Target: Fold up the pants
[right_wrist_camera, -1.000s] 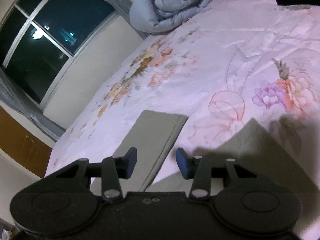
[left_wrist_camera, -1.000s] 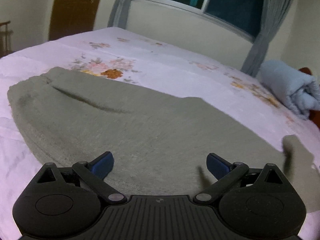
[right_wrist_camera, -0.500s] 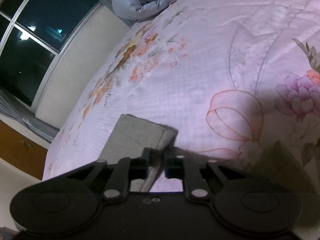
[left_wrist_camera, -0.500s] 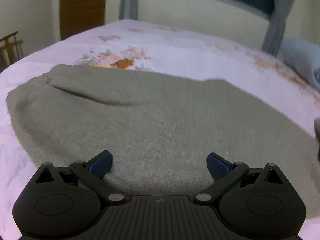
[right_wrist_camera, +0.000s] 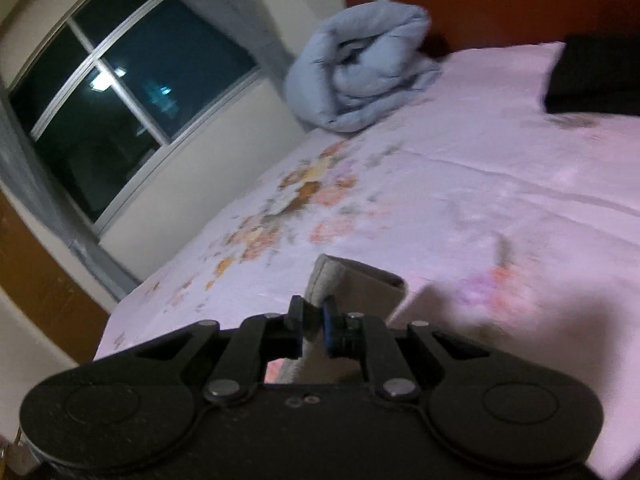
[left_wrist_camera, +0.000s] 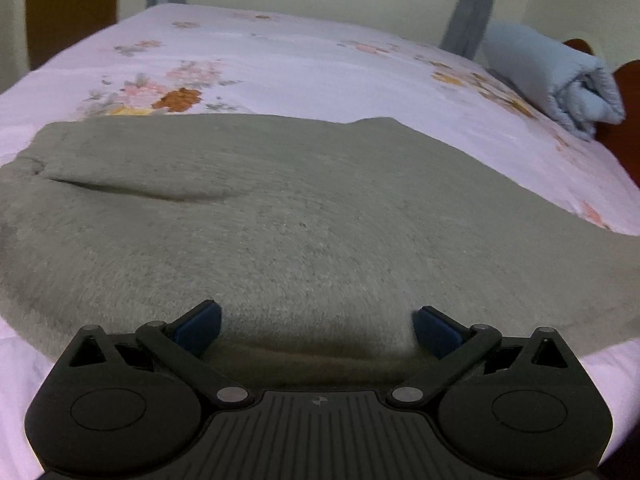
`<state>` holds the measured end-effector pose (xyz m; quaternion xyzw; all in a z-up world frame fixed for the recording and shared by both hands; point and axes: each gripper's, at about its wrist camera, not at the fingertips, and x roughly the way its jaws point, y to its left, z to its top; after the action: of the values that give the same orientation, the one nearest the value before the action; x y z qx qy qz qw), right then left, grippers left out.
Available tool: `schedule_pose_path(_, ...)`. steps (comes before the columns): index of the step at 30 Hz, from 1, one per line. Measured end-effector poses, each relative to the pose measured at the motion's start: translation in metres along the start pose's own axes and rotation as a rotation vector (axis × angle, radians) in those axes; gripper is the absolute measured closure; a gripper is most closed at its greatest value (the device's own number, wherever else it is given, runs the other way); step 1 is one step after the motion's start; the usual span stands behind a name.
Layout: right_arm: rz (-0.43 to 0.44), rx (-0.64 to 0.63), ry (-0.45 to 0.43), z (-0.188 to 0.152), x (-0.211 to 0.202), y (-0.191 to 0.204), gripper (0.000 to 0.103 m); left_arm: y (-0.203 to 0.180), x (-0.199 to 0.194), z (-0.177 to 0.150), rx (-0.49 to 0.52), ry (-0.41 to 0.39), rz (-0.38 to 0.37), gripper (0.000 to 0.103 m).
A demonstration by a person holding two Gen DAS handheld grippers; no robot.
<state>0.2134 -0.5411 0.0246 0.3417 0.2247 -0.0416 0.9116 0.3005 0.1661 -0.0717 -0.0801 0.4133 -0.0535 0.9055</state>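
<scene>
up close, the right gripper (right_wrist_camera: 313, 322) has its jaws pressed together on the hem end of one leg of the grey-green pants (right_wrist_camera: 352, 284); the cloth stands up between the pads as a lifted, folded corner, with the bed sheet (right_wrist_camera: 480, 184) visible beneath and beyond it. the jaws have just been closing, and the fabric is caught between them. the frame is smeared by motion, so fine detail of the pinch is hard to read.

the left gripper (left_wrist_camera: 316, 322) has its jaws spread wide, blue pads well apart, hovering low over the near edge of the pants (left_wrist_camera: 304, 216). a small ridge of the fabric's edge sits in the gap between the pads, but neither pad presses on it.

from the left wrist view the pants lie spread across the near part of the bed, covering most of the lower frame, with a long shallow crease toward the left side. past them the pale pink sheet (left_wrist_camera: 304, 64) carries flower prints in orange and pink.

a rolled light blue blanket (right_wrist_camera: 360, 76) sits at the far corner of the bed, in front of a reddish-brown headboard (right_wrist_camera: 500, 4). a dark flat object (right_wrist_camera: 596, 76) lies on the sheet to the right of it; i cannot tell what it is. a dark window (right_wrist_camera: 120, 112) with grey curtains (left_wrist_camera: 472, 4) runs along the wall beside the bed.
</scene>
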Motion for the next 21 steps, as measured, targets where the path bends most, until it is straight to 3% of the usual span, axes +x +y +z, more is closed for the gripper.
schedule_pose_path(9, -0.113, 0.183, 0.098, -0.052, 0.018, -0.07, 0.102, 0.005, -0.001, 0.0, 0.006, 0.003, -0.036, 0.001)
schedule_pose_path(17, -0.054, 0.186, 0.049, -0.054, -0.001, -0.058, 0.102, 0.008, -0.001, 0.0, 0.0, -0.002, -0.044, 0.001)
schedule_pose_path(21, -0.107, 0.25, 0.107, -0.065, 0.015, -0.08, 0.101, 0.007, -0.001, 0.0, 0.003, 0.0, -0.043, 0.001)
